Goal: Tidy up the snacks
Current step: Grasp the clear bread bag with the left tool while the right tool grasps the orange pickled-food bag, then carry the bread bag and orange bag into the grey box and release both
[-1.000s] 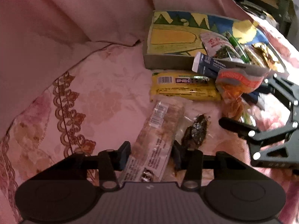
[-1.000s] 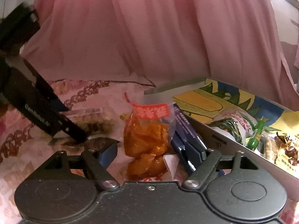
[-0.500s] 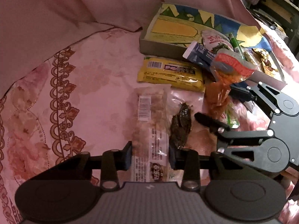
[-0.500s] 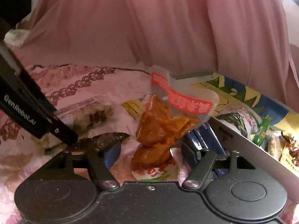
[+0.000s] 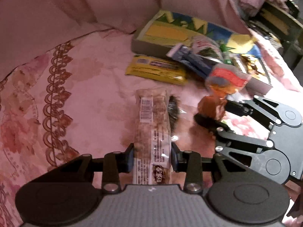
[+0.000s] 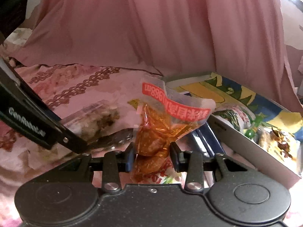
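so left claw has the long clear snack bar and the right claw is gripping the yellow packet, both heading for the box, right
Not quite: the right claw grips the orange pouch with the red label, not the yellow packet, which lies on the bedspread beside the box. The right wrist view shows it. The left claw does hold the long clear snack bar.

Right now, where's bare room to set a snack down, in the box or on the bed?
Box: its left half, over the corn picture, is bare; its right half is crowded with packets. Bed: the open sheet between the lace trim and the yellow pack is free. Between the box and the right tool it is cluttered.
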A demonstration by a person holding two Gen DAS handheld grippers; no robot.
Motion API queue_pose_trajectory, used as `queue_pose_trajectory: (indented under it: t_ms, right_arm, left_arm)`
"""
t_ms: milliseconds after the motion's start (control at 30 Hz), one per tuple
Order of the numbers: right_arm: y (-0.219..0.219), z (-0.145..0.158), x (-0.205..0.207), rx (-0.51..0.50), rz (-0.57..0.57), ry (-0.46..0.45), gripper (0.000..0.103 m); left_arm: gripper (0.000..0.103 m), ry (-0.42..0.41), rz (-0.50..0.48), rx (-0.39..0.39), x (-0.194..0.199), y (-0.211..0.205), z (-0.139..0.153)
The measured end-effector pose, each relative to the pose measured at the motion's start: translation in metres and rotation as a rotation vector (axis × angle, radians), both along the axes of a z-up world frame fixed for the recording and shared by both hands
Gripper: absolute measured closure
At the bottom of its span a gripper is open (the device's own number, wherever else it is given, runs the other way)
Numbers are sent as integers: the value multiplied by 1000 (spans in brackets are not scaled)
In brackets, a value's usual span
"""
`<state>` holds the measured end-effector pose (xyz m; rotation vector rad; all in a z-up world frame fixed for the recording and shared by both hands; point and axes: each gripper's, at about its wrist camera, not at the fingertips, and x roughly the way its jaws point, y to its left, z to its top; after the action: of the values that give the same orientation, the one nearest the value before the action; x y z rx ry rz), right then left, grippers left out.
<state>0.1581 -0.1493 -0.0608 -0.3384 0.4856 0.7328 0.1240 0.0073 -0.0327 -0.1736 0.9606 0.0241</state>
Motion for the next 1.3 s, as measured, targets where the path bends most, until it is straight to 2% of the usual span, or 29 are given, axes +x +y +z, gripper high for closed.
queue_pose_trajectory:
  t_ms: [133,300,600,767,1067,1300]
  right_arm:
    - [-9,8,-26,-15,-18,-15,64]
    - [-23,18,-50,-9,-61,-43,63]
    - [-41,36,-73,9,-150,-125,63]
    - [-52,47,-70,58,-191,-150,63]
    - [-62,51,-58,123,-200,-163,63]
    - [-69,56,-43,168,-209,-186,63]
  left_arm:
    - [63,-52,-46,-17,-21,-16,4]
    - [63,-94,-96,12,-41,-26,11]
    - [63,-200,-28,-54,-57,-16,23]
    - [63,-228,-10,-73,-49,-16,27]
    - [63,-267,47,-97,-33,-13,29]
    - [63,-295,62,-84,-18,-15,30]
